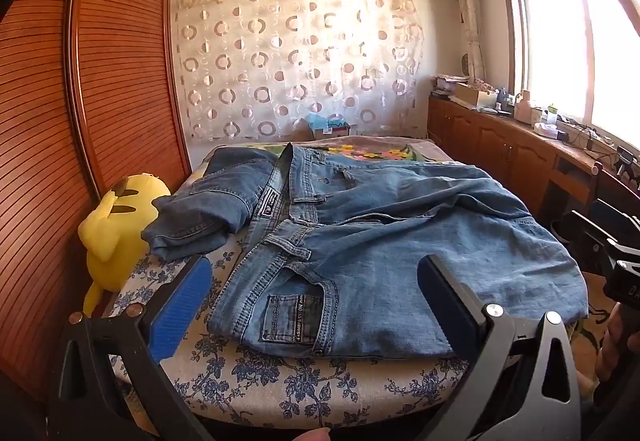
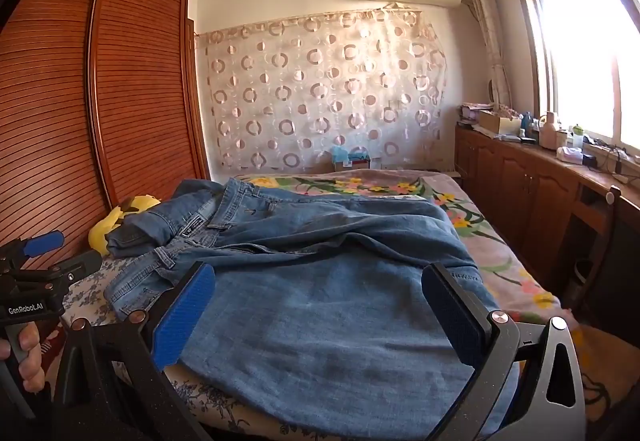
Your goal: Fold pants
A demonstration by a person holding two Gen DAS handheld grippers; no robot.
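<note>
- The jeans (image 1: 360, 241) lie spread on the bed (image 1: 280, 381), waistband toward the wardrobe (image 1: 120, 61) side and legs running off toward the window side, so their long axis crosses both wrist views from left to right.
- A second, already bundled pair (image 1: 208, 209) sits just beside the waistband, next to the yellow plush (image 1: 116, 225).
- The left gripper (image 1: 316, 305) hovers over the waist and pocket end, jaws spread wide, gripping nothing.
- The right gripper (image 2: 320, 313) hangs over the broad leg cloth, jaws likewise wide apart and empty.
- Judging from this, the fold has not started; the left gripper is nearer the waistband, the right nearer the leg end.
- The coming move likely turns on that split: each gripper drops to the near edge below it and pinches there.
</note>
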